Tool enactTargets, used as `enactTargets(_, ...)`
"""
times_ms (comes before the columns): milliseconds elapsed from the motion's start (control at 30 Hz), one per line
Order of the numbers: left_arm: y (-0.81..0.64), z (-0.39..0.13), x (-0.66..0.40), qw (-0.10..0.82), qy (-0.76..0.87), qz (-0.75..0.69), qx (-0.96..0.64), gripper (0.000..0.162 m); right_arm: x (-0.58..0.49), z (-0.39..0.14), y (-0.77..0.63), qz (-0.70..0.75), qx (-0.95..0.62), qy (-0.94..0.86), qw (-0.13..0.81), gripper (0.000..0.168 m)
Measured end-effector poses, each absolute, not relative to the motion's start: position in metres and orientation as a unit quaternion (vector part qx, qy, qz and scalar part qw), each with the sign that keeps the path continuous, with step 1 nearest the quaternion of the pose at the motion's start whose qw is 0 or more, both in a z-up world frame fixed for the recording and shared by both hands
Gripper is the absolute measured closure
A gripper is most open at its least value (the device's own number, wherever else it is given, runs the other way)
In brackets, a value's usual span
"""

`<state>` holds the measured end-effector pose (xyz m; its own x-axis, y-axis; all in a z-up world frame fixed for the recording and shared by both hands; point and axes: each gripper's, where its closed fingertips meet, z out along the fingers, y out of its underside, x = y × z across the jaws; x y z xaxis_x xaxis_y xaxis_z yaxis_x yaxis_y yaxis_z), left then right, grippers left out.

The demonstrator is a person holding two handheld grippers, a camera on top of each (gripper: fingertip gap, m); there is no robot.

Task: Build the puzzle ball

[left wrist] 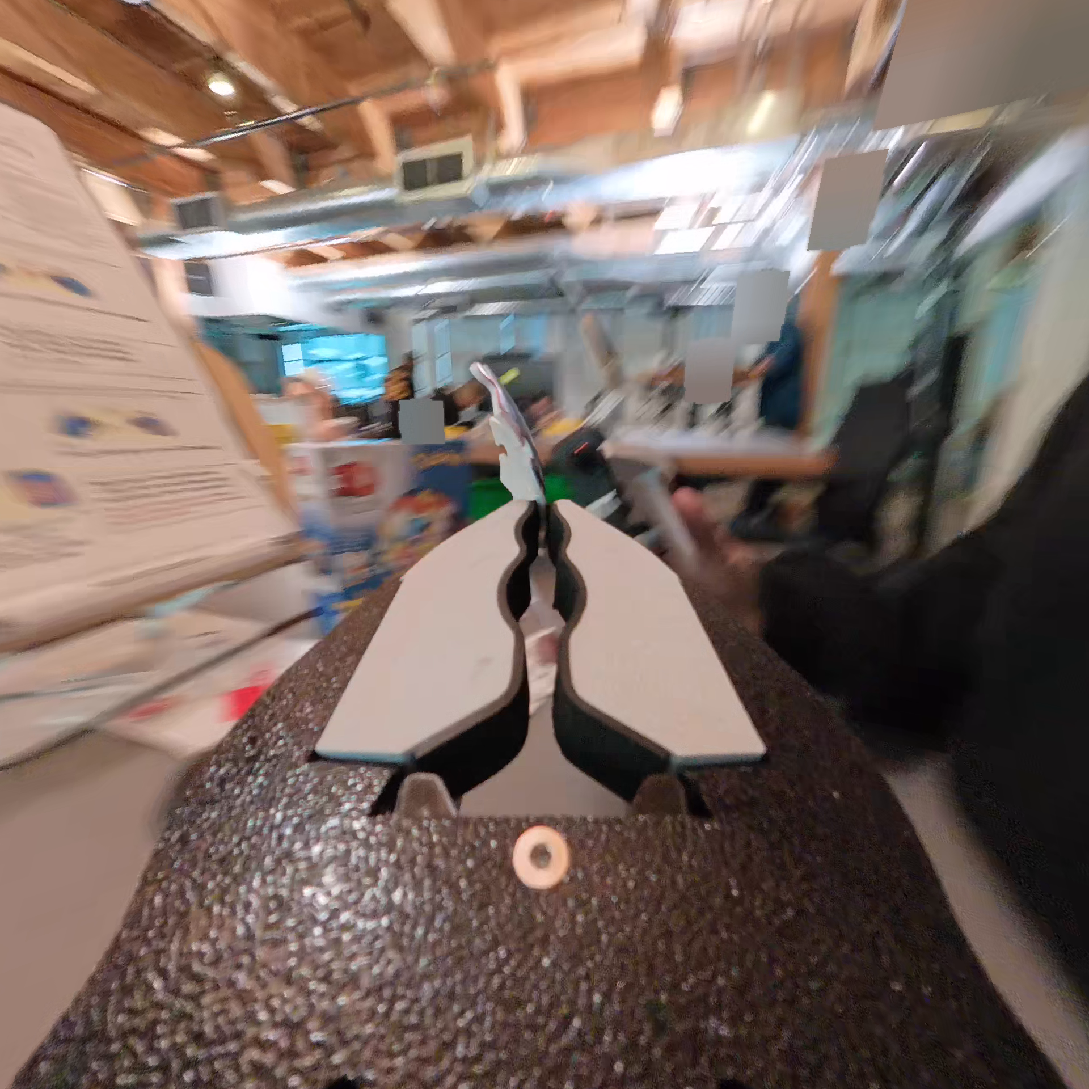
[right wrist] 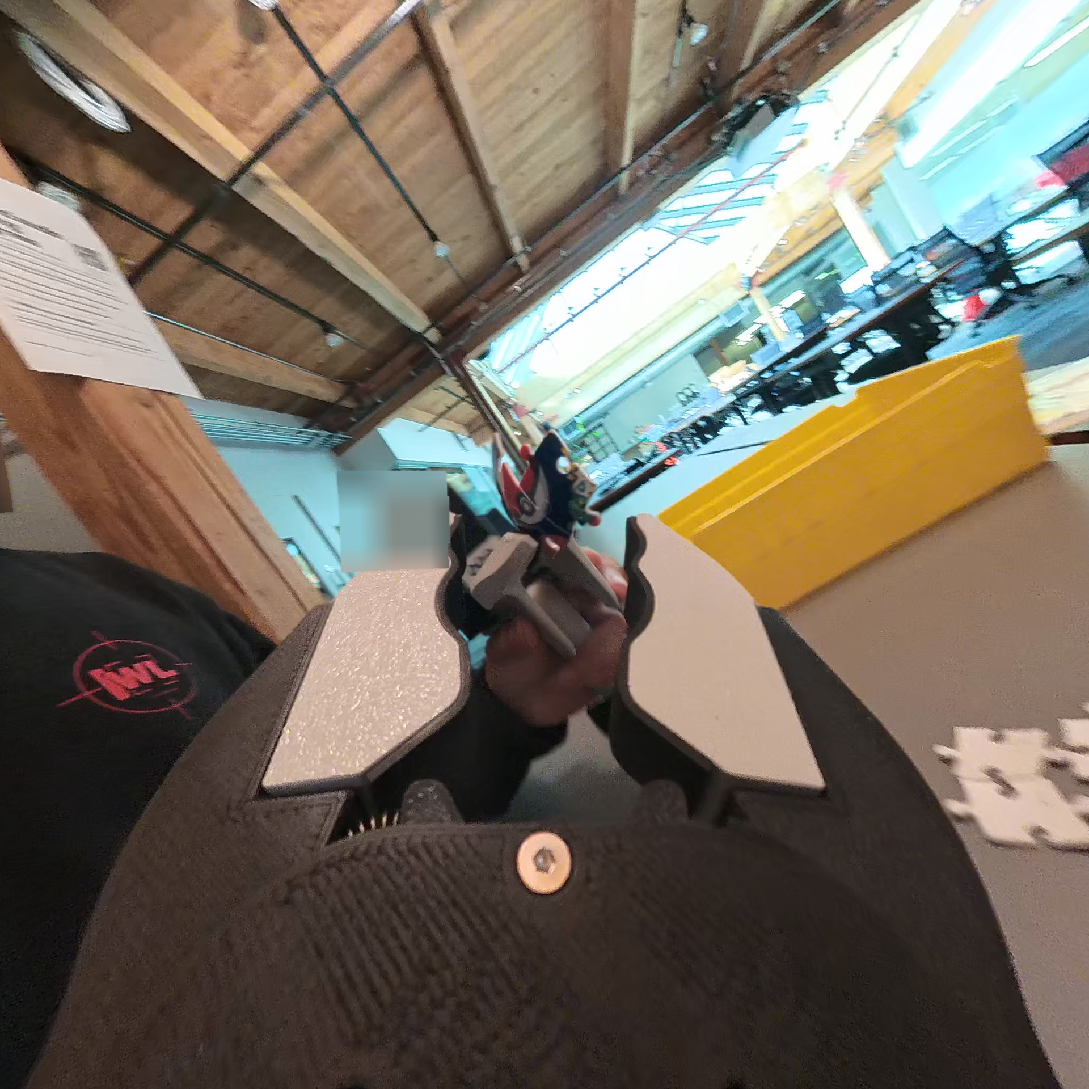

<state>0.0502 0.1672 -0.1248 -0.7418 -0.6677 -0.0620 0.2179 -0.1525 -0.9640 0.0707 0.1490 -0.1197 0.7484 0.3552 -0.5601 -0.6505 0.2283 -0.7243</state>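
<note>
Pinching a thin, curved puzzle piece (left wrist: 518, 448) by its lower edge, left gripper (left wrist: 543, 512) probably holds something light and bendable; right gripper (right wrist: 542, 566) gapes beside the yellow bin (right wrist: 872, 471).

L gripper (left wrist: 541, 512): fingers closed on thin curved puzzle piece (left wrist: 514, 439), held edge-on, upright, projecting past tips. White paper sheet (left wrist: 88, 412) at left, tilted. Dark sleeve (left wrist: 943, 589) at right. Bkgd blurred.
</note>
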Motion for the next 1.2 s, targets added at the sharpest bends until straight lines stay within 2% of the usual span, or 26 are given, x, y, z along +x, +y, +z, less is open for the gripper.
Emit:
enactTargets(100, 0.183, -0.138, 0.066, 0.502, 0.667, -0.532, -0.144, 0.161, 0.087, -0.132, 0.142, 0.267, -0.568, 0.158, 0.762, 0.114)
enactTargets(200, 0.197, -0.15, 0.077, 0.613, 0.719, -0.322, -0.057, 0.161, 0.101, -0.148, 0.136, 0.197, -0.624, 0.17, 0.737, 0.111)
enactTargets(400, 0.207, -0.164, 0.089, 0.651, 0.741, -0.165, 0.026, 0.161, 0.108, -0.155, 0.131, 0.156, -0.652, 0.171, 0.722, 0.108)
enactTargets(533, 0.208, -0.168, 0.091, 0.66, 0.74, -0.121, 0.051, 0.161, 0.112, -0.164, 0.129, 0.131, -0.675, 0.169, 0.706, 0.106)
enactTargets(867, 0.217, -0.173, 0.086, 0.654, 0.737, -0.169, 0.0, 0.16, 0.123, -0.197, 0.122, 0.029, -0.772, 0.134, 0.621, 0.097)
enactTargets(1000, 0.221, -0.172, 0.082, 0.61, 0.731, -0.29, -0.099, 0.16, 0.128, -0.215, 0.122, -0.023, -0.824, 0.1, 0.558, 0.091)
enactTargets(1200, 0.235, -0.16, 0.074, 0.465, 0.645, -0.537, -0.281, 0.161, 0.132, -0.226, 0.137, -0.033, -0.845, 0.055, 0.531, 0.109)
